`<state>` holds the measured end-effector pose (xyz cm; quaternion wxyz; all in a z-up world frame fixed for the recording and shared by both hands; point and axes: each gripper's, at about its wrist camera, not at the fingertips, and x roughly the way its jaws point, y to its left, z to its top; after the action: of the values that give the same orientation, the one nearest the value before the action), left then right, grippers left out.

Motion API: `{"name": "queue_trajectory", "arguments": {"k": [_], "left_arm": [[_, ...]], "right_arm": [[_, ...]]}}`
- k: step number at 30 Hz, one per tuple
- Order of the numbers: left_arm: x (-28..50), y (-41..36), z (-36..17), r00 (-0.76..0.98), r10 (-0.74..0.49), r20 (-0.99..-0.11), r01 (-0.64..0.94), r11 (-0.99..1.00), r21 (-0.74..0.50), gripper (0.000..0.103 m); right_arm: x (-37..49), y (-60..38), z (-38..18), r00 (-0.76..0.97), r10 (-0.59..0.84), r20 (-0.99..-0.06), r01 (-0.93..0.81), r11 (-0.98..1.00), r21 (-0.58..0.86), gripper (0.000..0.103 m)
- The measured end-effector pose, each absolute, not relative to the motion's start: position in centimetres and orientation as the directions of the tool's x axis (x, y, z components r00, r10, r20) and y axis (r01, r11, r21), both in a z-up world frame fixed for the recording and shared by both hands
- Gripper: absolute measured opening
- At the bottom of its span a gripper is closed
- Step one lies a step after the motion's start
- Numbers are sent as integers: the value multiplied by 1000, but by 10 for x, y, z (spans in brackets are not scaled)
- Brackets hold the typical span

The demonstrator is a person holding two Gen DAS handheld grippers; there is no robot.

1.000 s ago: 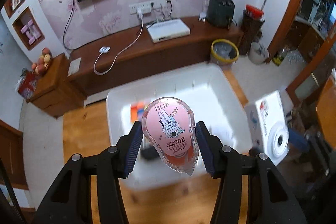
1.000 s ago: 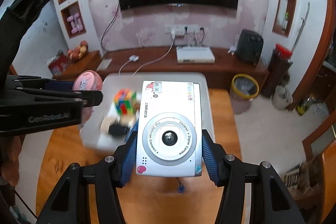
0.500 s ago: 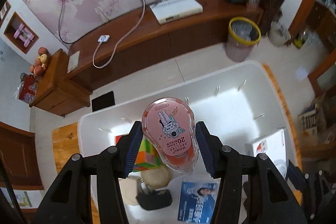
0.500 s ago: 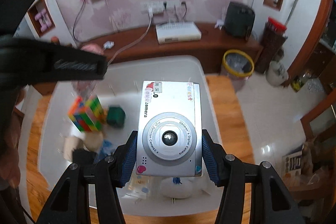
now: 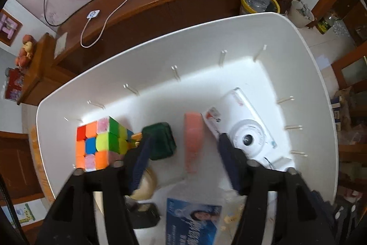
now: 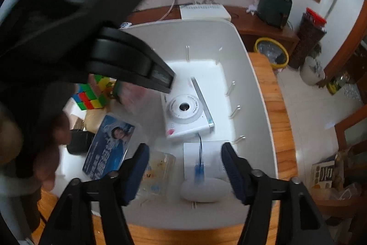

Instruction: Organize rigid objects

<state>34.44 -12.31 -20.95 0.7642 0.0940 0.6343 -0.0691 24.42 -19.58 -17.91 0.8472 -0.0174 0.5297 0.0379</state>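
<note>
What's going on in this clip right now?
A person with a two-finger tool in each hand is sorting items into a white bin. Both tools are open: the right tool hangs above the white toy camera, which lies lens-up in the bin. Between the fingers of the left tool is the blurred pink tape dispenser; whether it has landed is unclear. A Rubik's cube and a blue booklet also lie inside.

The bin (image 5: pixel 305 56) was plain white, the toy camera (image 6: pixel 187 108) white with a silver edge. The cube (image 5: pixel 98 144) showed orange, red, blue, yellow and green squares. The tape dispenser (image 5: pixel 193 141) blurred pink; the box (image 5: pixel 160 140) was dark green.
</note>
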Motion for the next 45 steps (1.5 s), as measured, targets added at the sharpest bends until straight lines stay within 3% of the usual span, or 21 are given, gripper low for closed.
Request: {"name": "queue_trajectory", "arguments": {"k": [3, 14, 25, 29, 35, 38, 45], "left_arm": [[336, -124, -197, 209, -21, -978, 233, 972, 29, 82], [286, -106, -147, 274, -76, -959, 226, 974, -13, 83], [185, -58, -45, 413, -175, -894, 208, 974, -95, 83], [135, -36, -16, 464, -199, -863, 195, 973, -120, 83], [71, -2, -3, 515, -201, -833, 132, 979, -154, 83], [42, 11, -6, 513, -191, -837, 109, 982, -157, 83], [-9, 29, -1, 523, -143, -840, 68, 990, -126, 83]], "right_arm": [[228, -194, -171, 460, 52, -886, -102, 995, 5, 71], [164, -189, -142, 489, 140, -861, -140, 987, 81, 71], [105, -192, -67, 592, 172, -787, -174, 981, 84, 71], [81, -191, -47, 619, 179, -764, -178, 980, 86, 79], [38, -181, -19, 646, 162, -746, -194, 980, 44, 79], [8, -174, -8, 633, 82, -770, -107, 994, 18, 79], [-40, -163, 15, 655, 39, -755, -8, 999, 45, 79]]}}
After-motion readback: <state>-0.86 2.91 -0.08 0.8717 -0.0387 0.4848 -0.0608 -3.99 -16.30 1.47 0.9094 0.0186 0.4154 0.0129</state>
